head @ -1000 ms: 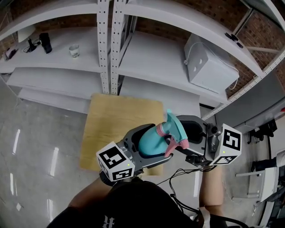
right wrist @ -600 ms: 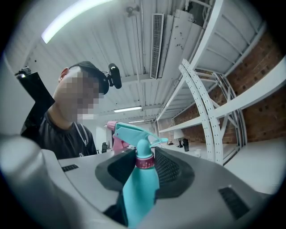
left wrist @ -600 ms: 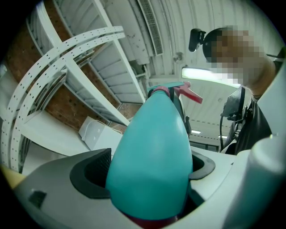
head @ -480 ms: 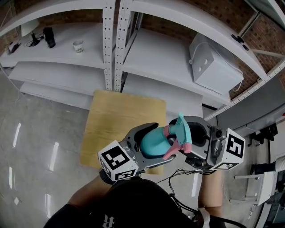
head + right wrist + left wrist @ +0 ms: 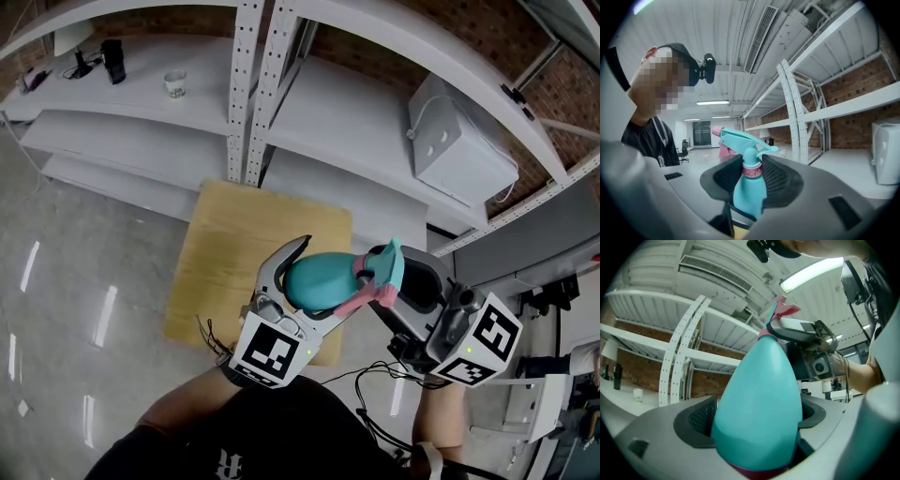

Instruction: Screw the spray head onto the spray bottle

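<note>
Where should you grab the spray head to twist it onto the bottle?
Grip the pink ribbed collar at the bottom of the spray head, coming in from the side. It is round and ridged, while the rest of the head sticks out unevenly. The right gripper has its jaws closed there; the left gripper clamps the spray bottle.

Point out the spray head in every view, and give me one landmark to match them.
Head view: spray head right of centre, at the spray bottle's right end.
Left gripper view: spray head top centre, peeking past the bottle's narrow end.
Right gripper view: spray head just below centre.
Shared landmark: the white perforated shelf upright, seen in all three.
</note>
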A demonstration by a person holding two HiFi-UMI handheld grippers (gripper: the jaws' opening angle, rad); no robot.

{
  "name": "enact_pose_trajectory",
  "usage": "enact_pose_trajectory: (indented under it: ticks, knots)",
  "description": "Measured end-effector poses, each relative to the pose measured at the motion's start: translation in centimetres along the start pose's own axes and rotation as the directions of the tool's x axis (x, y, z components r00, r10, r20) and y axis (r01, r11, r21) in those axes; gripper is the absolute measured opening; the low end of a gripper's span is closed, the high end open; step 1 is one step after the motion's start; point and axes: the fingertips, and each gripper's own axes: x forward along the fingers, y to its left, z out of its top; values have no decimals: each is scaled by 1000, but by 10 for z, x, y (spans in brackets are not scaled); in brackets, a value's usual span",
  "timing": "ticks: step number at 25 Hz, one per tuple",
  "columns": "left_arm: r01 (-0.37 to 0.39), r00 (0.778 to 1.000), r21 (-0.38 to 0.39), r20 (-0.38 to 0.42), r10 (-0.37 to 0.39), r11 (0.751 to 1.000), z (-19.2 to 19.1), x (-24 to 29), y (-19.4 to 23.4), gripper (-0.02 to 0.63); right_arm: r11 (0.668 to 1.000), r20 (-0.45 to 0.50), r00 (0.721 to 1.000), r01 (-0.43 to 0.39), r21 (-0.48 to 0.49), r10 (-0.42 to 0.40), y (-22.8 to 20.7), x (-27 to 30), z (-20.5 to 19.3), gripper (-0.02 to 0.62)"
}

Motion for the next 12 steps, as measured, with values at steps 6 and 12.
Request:
enact_pose_trajectory:
  ticks: [6, 12]
  knots:
    - [-98, 993, -24, -64, 96, 995, -20, 6, 18, 476, 965, 46, 967, 244, 98, -249, -20, 12, -12, 130]
    - [-84, 991, -68, -113, 76, 994, -36, 13, 16, 474, 940, -12, 945, 326, 101, -326, -20, 17, -23, 132]
